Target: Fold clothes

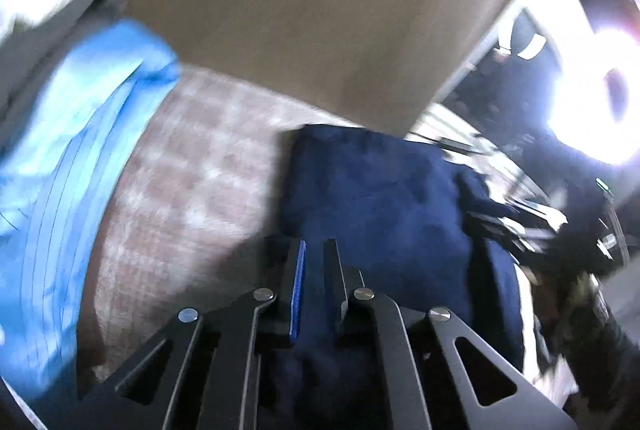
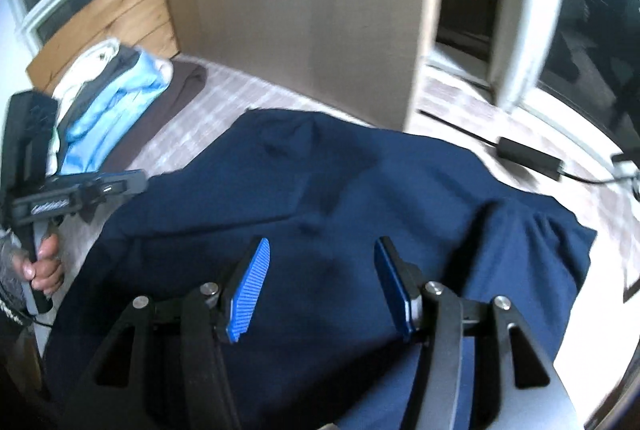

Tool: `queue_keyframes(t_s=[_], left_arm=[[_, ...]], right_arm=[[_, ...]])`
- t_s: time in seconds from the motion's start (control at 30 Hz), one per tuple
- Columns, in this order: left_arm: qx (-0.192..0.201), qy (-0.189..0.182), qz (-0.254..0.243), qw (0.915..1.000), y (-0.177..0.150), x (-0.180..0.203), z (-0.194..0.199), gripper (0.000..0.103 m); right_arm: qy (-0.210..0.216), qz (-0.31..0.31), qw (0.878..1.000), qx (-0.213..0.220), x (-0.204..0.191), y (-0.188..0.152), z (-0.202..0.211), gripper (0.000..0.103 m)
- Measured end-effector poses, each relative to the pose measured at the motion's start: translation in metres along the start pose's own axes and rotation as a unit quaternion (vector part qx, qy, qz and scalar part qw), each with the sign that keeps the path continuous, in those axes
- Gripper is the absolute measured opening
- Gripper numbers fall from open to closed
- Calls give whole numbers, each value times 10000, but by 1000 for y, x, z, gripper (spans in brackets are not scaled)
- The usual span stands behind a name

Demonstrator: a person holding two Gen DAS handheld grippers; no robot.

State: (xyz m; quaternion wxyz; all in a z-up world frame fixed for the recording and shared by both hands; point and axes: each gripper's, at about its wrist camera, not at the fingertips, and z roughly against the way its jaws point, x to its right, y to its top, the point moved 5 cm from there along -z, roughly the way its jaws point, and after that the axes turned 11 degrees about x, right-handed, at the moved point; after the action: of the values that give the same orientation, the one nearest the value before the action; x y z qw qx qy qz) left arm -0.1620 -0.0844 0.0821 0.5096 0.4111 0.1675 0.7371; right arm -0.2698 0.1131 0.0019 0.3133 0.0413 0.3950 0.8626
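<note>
A navy garment lies spread and creased across the checked bed cover. My right gripper hovers over its middle, open, with its blue pads wide apart and nothing between them. At the garment's left edge is my left gripper, held by a hand. In the left wrist view the left gripper has its fingers nearly together, shut on a thin fold of the navy garment at that edge.
A stack of folded clothes, light blue on top, lies at the far left by a wooden headboard. A tall tan panel stands behind the bed cover. A black power adapter with its cable lies at the right.
</note>
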Motion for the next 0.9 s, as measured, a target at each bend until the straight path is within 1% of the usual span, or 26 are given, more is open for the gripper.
queue_keyframes(t_s=[0.07,0.1,0.13,0.17,0.23,0.3,0.33,0.4,0.47,0.5,0.53,0.6,0.7,0.77,0.8,0.83,0.87,0.9], left_arm=[[-107,-543,-220,9982,-8,28,9,4],[-167,-776,-359,9962,-13,41,14,13],[-273,-767,-681,9944,-22,50,17,23],[-378,-756,-1002,9914,-32,60,21,40],[-567,-712,-1583,9832,-49,75,27,40],[-483,-366,-1377,9886,-43,57,29,42],[-436,-182,-1249,9910,-39,47,29,42],[-282,333,-671,9968,-24,14,18,42],[-129,822,-111,9965,-10,-18,8,41],[-73,908,-2,9958,-6,-26,4,41],[-46,1013,14,9948,-3,-32,-2,41],[-129,1106,-97,9937,-2,-39,-13,41],[-400,996,-230,9940,-7,-41,-30,41],[-383,989,-378,9936,-8,-38,-35,40],[-347,976,-436,9937,-8,-37,-36,32],[-332,940,-435,9941,-8,-35,-37,20],[-349,842,-417,9950,-9,-33,-35,5],[-363,739,-410,9958,-9,-31,-34,4]], right_arm=[[-24,-208,9998,62,12,3,7,54],[-14,-311,9995,91,17,5,9,54],[40,-400,9991,102,20,9,10,54],[115,-473,9988,98,22,12,9,54],[213,-446,9987,79,20,20,2,54],[291,-356,9989,58,16,29,-6,54],[300,-309,9991,27,13,31,-11,54],[266,-245,9993,-74,7,31,-22,54],[294,-309,9990,-163,2,24,-30,54],[303,-348,9987,-219,0,19,-32,54],[289,-367,9986,-247,-2,13,-33,54],[245,-394,9985,-275,-3,2,-30,54],[246,-470,9983,-259,-1,-8,-21,54],[233,-527,9981,-223,2,-11,-13,54],[217,-548,9981,-202,4,-12,-10,54],[191,-563,9981,-174,6,-12,-7,54],[175,-589,9980,-140,8,-12,-5,54],[174,-638,9977,-128,11,-13,-3,54]])
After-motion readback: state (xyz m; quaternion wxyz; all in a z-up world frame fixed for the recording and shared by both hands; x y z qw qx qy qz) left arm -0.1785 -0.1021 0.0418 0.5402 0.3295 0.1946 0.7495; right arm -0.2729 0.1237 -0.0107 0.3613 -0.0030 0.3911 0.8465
